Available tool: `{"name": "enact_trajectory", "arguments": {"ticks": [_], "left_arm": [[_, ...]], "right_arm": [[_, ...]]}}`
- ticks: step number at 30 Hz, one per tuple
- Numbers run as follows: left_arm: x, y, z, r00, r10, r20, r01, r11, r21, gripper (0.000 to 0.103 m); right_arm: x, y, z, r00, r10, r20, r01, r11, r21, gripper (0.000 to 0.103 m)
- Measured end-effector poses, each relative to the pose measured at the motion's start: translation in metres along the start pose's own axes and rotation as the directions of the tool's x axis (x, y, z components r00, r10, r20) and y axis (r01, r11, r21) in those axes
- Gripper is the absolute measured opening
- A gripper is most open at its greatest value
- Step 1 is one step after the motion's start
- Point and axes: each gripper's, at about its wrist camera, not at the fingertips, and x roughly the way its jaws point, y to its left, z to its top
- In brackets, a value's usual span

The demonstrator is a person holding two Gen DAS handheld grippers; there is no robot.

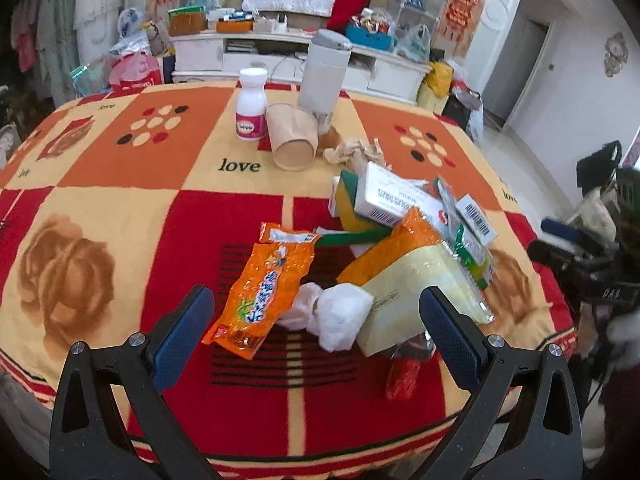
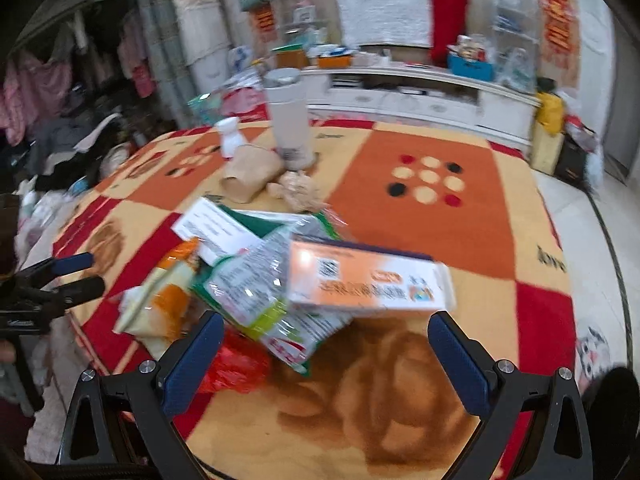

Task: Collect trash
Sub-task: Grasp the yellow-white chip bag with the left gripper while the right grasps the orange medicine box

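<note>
A heap of trash lies on the blanket-covered table [image 1: 120, 208]. In the left wrist view I see an orange snack wrapper [image 1: 260, 292], a crumpled white tissue [image 1: 336, 316], a yellow-orange packet [image 1: 416, 276], a white barcode box [image 1: 392, 200] and a red wrapper [image 1: 404, 376]. My left gripper [image 1: 316, 320] is open, its fingers either side of the wrapper and tissue. In the right wrist view an orange-white box [image 2: 368, 276] lies on a green-white packet [image 2: 272, 304] beside a red wrapper [image 2: 236, 364]. My right gripper [image 2: 326, 344] is open and empty just before the heap. The left gripper's fingers [image 2: 76, 276] show at the left.
A tipped paper cup [image 1: 292, 136], crumpled brown paper [image 1: 356, 152], a white pill bottle [image 1: 252, 104] and a tall white flask [image 1: 324, 76] stand farther back on the table. A white cabinet [image 1: 280, 52] with clutter lines the wall. The table's near edge is just below both grippers.
</note>
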Motion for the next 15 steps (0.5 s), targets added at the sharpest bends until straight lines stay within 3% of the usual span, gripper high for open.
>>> {"name": "enact_trajectory", "arguments": {"ticks": [3, 7, 15], "left_arm": [[-0.003, -0.001, 0.001, 0.999, -0.042, -0.031, 0.043, 0.999, 0.011, 0.102], [-0.003, -0.009, 0.005, 0.994, -0.093, -0.057, 0.094, 0.996, 0.011, 0.102], [0.019, -0.047, 0.015, 0.988, -0.119, -0.102, 0.126, 0.989, 0.074, 0.102]], "right_arm": [[0.006, 0.007, 0.007, 1.0, 0.008, -0.025, -0.009, 0.998, -0.061, 0.101], [0.02, 0.006, 0.01, 0.997, -0.045, -0.058, 0.036, 0.99, -0.139, 0.101], [0.029, -0.034, 0.013, 0.99, -0.052, -0.13, 0.029, 0.984, -0.174, 0.101]]}}
